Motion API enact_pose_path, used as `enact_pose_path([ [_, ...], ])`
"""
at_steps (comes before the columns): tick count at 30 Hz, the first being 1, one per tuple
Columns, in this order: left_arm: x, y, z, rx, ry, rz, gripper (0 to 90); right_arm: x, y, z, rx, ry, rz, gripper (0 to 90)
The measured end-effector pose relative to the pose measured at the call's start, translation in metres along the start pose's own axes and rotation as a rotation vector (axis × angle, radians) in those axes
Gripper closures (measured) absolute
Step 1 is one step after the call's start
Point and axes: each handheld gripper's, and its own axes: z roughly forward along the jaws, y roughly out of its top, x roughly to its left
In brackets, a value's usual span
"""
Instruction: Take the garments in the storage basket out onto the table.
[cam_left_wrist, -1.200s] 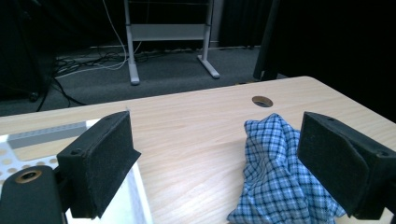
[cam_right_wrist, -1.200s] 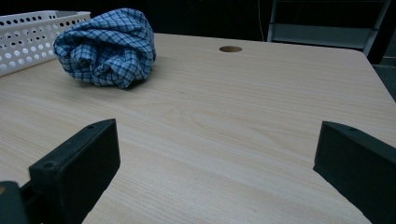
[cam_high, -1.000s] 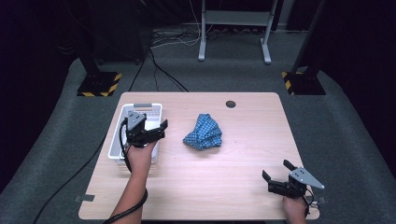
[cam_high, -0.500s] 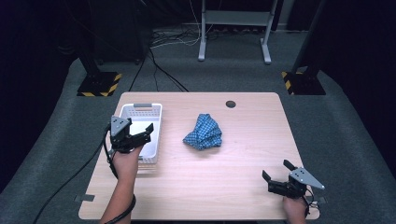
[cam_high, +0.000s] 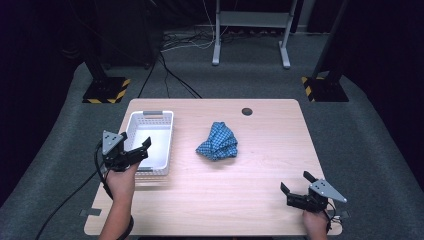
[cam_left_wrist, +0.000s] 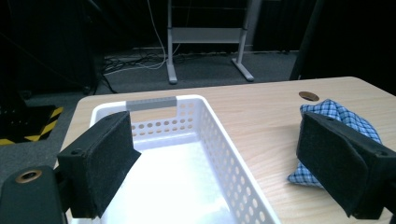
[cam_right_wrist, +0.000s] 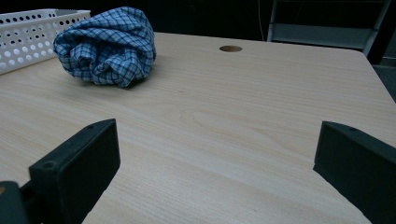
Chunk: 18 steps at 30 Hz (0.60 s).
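The blue checked cloth (cam_high: 218, 142) sits in a crumpled ball near the middle of the table (cam_high: 235, 200). In the left gripper view the cloth (cam_left_wrist: 337, 122) peeks out from behind the right-hand jaw. In the right gripper view the cloth (cam_right_wrist: 107, 45) lies far ahead of the jaws, off toward the left-hand one.

The white basket (cam_high: 149, 142) has nothing in it. Its near end sits right under the left gripper (cam_high: 136, 152), and in that gripper's own view the basket's inside (cam_left_wrist: 163, 172) shows in the gap between the jaws. Cloth and basket are near each other but do not touch.

The left gripper's jaws are wide apart and hold nothing. The right gripper (cam_high: 298, 191) hangs low over the near right corner of the table, well apart from the cloth, its jaws also spread wide with nothing in them.

The job looks like putting the cloth into the basket. The cloth is soft and bunched up, so a pinch on just one fold could let it fall open and drag on the table. A loose part could then hang over the basket wall. The basket looks light, so a bump from a jaw might push it along.
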Motion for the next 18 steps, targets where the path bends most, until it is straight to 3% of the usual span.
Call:
enact_pose_path([
  [18, 0.018, -0.024, -0.025, 0.015, 0.041, -0.023, 10.6, 0.001, 0.000, 0.000, 0.004, -0.005, -0.003, 0.0],
])
